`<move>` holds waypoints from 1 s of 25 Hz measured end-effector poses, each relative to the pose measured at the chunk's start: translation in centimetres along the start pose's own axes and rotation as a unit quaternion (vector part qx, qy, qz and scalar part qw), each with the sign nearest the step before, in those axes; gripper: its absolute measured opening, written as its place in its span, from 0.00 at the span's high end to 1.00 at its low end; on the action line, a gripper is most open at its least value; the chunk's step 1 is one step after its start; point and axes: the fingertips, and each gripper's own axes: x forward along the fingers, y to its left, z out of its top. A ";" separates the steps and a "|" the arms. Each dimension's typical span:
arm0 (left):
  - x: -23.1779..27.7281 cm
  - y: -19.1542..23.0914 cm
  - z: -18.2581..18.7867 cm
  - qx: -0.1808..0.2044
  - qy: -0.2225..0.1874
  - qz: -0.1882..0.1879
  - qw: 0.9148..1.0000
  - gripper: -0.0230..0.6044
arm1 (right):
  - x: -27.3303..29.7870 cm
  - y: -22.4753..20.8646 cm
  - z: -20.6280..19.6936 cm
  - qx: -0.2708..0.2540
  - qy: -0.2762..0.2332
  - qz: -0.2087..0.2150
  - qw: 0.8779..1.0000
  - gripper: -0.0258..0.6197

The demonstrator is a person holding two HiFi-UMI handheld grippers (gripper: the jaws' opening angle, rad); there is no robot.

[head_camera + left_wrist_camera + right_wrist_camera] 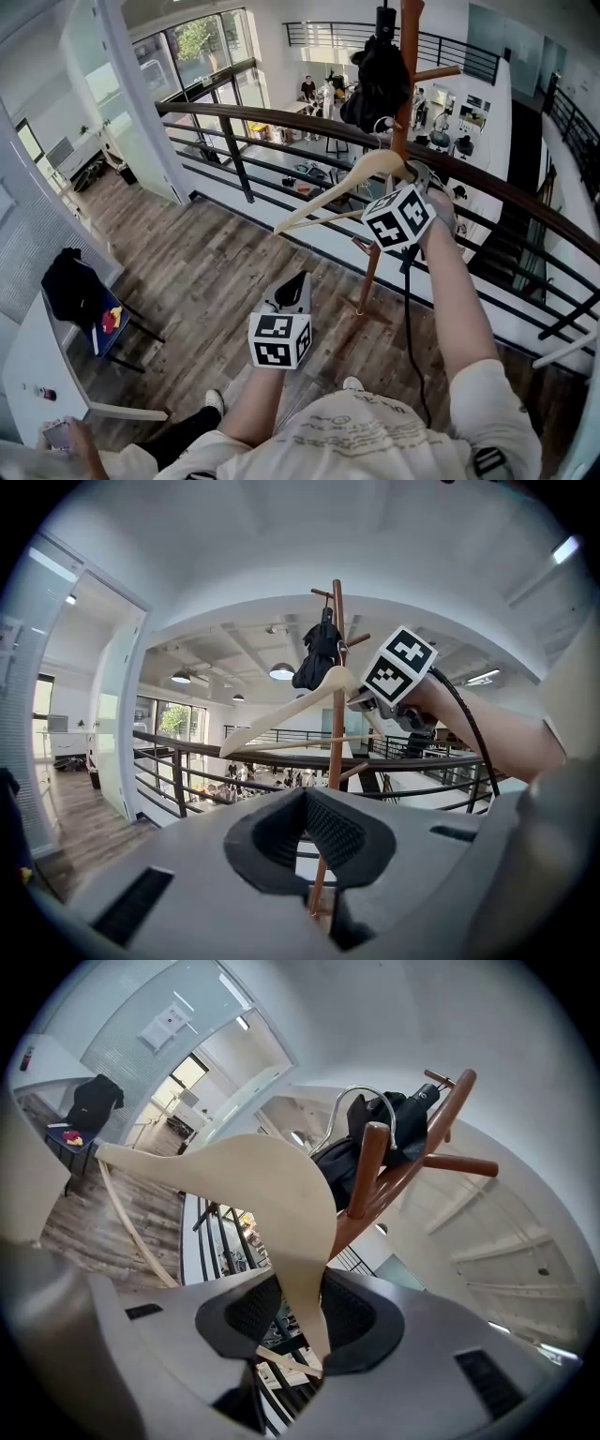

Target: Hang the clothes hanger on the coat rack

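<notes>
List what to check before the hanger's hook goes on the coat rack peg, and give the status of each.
1. Right tool grip on the wooden hanger: ok, jaws clamp one arm.
2. Metal hook seated on the peg: cannot tell; it arches by the peg's tip.
3. Room around the peg: not ok, a black item hangs right behind it on the coat rack.
4. Left tool out of the way: ok, open, empty, below the hanger.
5. Hanger level: not ok, its free arm slopes down in the head view.
</notes>
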 end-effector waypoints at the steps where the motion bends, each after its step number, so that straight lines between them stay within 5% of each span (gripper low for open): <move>1: 0.1 0.1 0.0 -0.001 0.000 0.001 1.000 0.96 | 0.2 -0.2 0.0 0.000 0.002 0.000 1.000 0.76; 25: 3.6 -0.4 0.1 -0.001 0.010 -0.002 1.000 0.96 | 5.8 -0.2 -4.3 0.003 0.055 0.004 0.998 0.76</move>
